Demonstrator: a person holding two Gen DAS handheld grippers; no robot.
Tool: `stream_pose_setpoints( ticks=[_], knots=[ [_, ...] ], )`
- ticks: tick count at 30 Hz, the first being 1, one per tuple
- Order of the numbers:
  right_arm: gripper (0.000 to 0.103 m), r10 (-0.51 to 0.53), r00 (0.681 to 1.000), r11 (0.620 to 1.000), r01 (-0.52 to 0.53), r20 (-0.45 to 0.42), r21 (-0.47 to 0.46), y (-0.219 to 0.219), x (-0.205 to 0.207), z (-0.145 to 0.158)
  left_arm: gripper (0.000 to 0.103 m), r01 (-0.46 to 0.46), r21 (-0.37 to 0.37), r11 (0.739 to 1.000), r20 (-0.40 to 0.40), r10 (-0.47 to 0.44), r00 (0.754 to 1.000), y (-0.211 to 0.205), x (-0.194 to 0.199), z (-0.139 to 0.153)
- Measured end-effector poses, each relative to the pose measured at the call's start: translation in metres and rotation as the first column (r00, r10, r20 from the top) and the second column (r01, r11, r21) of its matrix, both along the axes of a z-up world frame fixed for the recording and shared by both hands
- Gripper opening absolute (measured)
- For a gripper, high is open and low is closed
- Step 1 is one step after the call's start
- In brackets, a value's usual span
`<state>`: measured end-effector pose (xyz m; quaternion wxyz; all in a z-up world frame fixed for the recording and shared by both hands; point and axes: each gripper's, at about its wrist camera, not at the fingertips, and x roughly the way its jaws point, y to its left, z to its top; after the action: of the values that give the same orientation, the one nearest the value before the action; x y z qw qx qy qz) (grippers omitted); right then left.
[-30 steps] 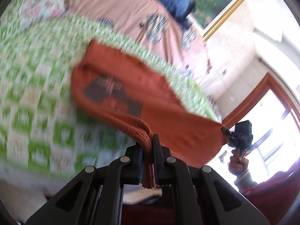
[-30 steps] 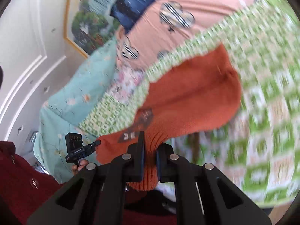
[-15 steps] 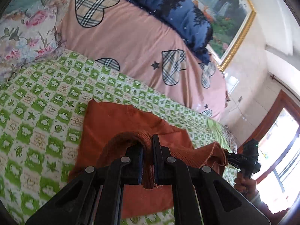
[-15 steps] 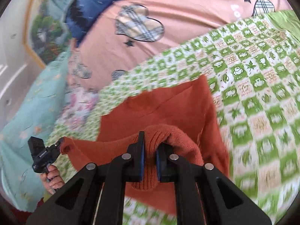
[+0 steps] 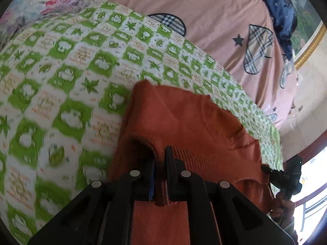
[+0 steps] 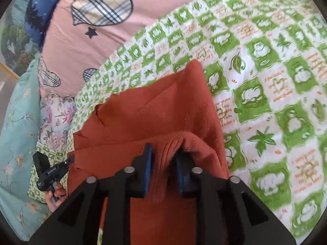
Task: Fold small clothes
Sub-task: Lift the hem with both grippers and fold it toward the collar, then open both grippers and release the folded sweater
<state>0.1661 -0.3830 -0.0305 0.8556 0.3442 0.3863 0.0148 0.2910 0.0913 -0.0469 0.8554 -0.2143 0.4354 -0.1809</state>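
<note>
**A:** So where is this fold at? The orange sweater lies on the bed's green-checked sheet, and its ribbed hem has been brought up over the body, so it looks doubled over already.

**B:** Yeah, the first fold looks basically laid down. The left gripper has its jaws clenched on the ribbed edge. The right gripper has just been opening its jaws; the hem sits loose between them, pads not pressing on it.

**A:** So the right side is let go, the left isn't yet?

**B:** That's my read. What's left: release the left corner, then probably tidy the layers and fold it smaller. The far edge looks a bit uneven, with a flap poking out near the top.
</note>
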Motion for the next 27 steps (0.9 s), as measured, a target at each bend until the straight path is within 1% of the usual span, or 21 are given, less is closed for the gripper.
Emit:
stream_pose_setpoints(
  ticks=[2, 3, 5, 6, 8, 9, 10, 11, 12, 13, 14, 15, 16, 17, 18, 19, 21, 23, 24, 25, 27],
  knots=[
    [0.048, -0.009, 0.999, 0.998, 0.011, 0.041, -0.056, 0.009, -0.019, 0.014, 0.011, 0.038, 0.004, 0.999, 0.003, -0.038, 0.999, -0.006, -0.023, 0.002],
    [0.048, 0.014, 0.997, 0.996, -0.007, 0.07, -0.088, 0.018, -0.027, 0.022, 0.015, 0.067, 0.001, 0.998, 0.007, -0.067, 0.998, -0.013, -0.036, 0.003],
    [0.048, 0.12, 0.989, 0.986, -0.108, 0.092, -0.129, 0.044, -0.034, 0.027, 0.023, 0.132, -0.011, 0.991, 0.009, -0.132, 0.991, -0.031, -0.059, 0.004],
    [0.048, 0.202, 0.977, 0.969, -0.189, 0.068, -0.158, 0.062, -0.033, 0.024, 0.027, 0.181, -0.012, 0.983, -0.002, -0.181, 0.983, -0.046, -0.069, 0.002],
    [0.048, 0.322, 0.947, 0.916, -0.315, -0.013, -0.247, 0.095, -0.026, 0.013, 0.027, 0.249, 0.014, 0.968, -0.033, -0.248, 0.968, -0.074, -0.08, -0.005],
    [0.048, 0.355, 0.932, 0.88, -0.359, -0.07, -0.311, 0.107, -0.021, 0.005, 0.027, 0.28, 0.035, 0.959, -0.036, -0.279, 0.96, -0.088, -0.082, -0.009],
    [0.048, 0.36, 0.925, 0.85, -0.38, -0.122, -0.364, 0.112, -0.015, -0.003, 0.027, 0.296, 0.071, 0.952, -0.033, -0.295, 0.955, -0.097, -0.08, -0.011],
    [0.045, 0.35, 0.926, 0.841, -0.378, -0.143, -0.388, 0.11, -0.009, -0.008, 0.026, 0.298, 0.101, 0.949, -0.032, -0.297, 0.954, -0.102, -0.074, -0.011],
    [0.044, 0.337, 0.929, 0.84, -0.369, -0.151, -0.397, 0.102, -0.001, -0.01, 0.023, 0.295, 0.102, 0.95, -0.035, -0.293, 0.956, -0.101, -0.066, -0.011],
    [0.044, 0.335, 0.934, 0.848, -0.357, -0.125, -0.392, 0.093, 0.007, -0.009, 0.022, 0.284, 0.086, 0.955, -0.043, -0.281, 0.959, -0.096, -0.053, -0.011],
    [0.044, 0.299, 0.946, 0.85, -0.324, -0.126, -0.415, 0.082, 0.017, -0.007, 0.022, 0.273, 0.083, 0.958, -0.051, -0.27, 0.962, -0.092, -0.043, -0.01],
    [0.044, 0.233, 0.964, 0.854, -0.266, -0.127, -0.447, 0.066, 0.031, -0.003, 0.019, 0.257, 0.093, 0.962, -0.069, -0.252, 0.965, -0.086, -0.025, -0.01],
    [0.044, 0.176, 0.978, 0.866, -0.209, -0.113, -0.455, 0.05, 0.039, 0.001, 0.015, 0.246, 0.101, 0.964, -0.087, -0.238, 0.967, -0.081, -0.009, -0.01],
    [0.045, 0.126, 0.987, 0.885, -0.155, -0.096, -0.439, 0.035, 0.045, 0.004, 0.012, 0.23, 0.112, 0.967, -0.1, -0.22, 0.97, -0.075, 0.007, -0.008],
    [0.047, 0.015, 0.997, 0.902, -0.047, -0.078, -0.429, 0.013, 0.05, 0.01, 0.013, 0.201, 0.132, 0.971, -0.095, -0.19, 0.977, -0.068, 0.024, -0.004],
    [0.047, -0.047, 0.997, 0.905, 0.014, -0.066, -0.425, 0.0, 0.051, 0.014, 0.014, 0.15, 0.168, 0.974, -0.074, -0.139, 0.988, -0.059, 0.039, 0.003],
    [0.048, -0.138, 0.99, 0.927, 0.127, -0.008, -0.354, -0.024, 0.041, 0.024, 0.015, 0.048, 0.212, 0.976, -0.041, -0.04, 0.998, -0.038, 0.058, 0.014],
    [0.048, -0.157, 0.987, 0.94, 0.154, 0.013, -0.303, -0.028, 0.029, 0.029, 0.018, 0.001, 0.172, 0.985, -0.035, 0.005, 0.999, -0.02, 0.061, 0.018],
    [0.048, -0.142, 0.99, 0.945, 0.141, 0.021, -0.293, -0.023, 0.021, 0.031, 0.019, -0.016, 0.134, 0.991, -0.037, 0.021, 0.999, -0.01, 0.057, 0.02],
    [0.049, -0.126, 0.992, 0.948, 0.129, 0.027, -0.291, -0.017, 0.013, 0.031, 0.02, -0.025, 0.117, 0.993, -0.033, 0.029, 0.999, -0.005, 0.049, 0.021],
    [0.05, -0.091, 0.995, 0.955, 0.096, 0.031, -0.281, -0.001, -0.004, 0.028, 0.029, -0.036, 0.117, 0.992, -0.025, 0.039, 0.999, 0.001, 0.026, 0.019]
  ],
)
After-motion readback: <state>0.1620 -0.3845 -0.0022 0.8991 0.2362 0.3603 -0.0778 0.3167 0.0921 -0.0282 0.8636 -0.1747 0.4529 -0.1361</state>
